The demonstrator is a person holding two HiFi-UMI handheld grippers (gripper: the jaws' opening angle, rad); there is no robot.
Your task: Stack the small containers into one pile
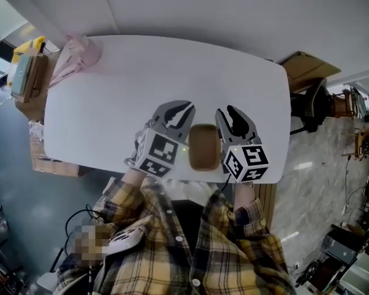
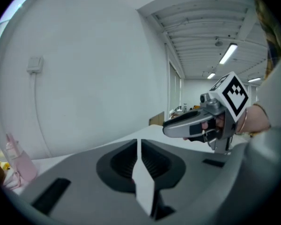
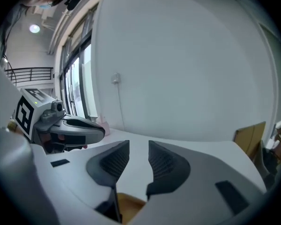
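A brown rounded container [image 1: 204, 146] lies on the white table [image 1: 111, 115] near its front edge, between my two grippers. My left gripper [image 1: 176, 110] hovers just left of it, jaws shut with only a thin slit between them and nothing held [image 2: 138, 144]. My right gripper [image 1: 236, 119] is just right of the container, jaws open a little and empty [image 3: 138, 149]. In the right gripper view a corner of the brown container [image 3: 131, 204] shows low down behind the jaws. Each gripper view also shows the other gripper: the right gripper [image 2: 196, 125] and the left gripper [image 3: 70, 131].
A pink bag-like thing [image 1: 75, 53] sits at the table's far left corner. Beyond the right end stand a cardboard box [image 1: 304, 67] and a dark chair [image 1: 309, 108]. Boxes and a yellow item [image 1: 28, 59] sit on the floor at left. A white wall lies behind the table.
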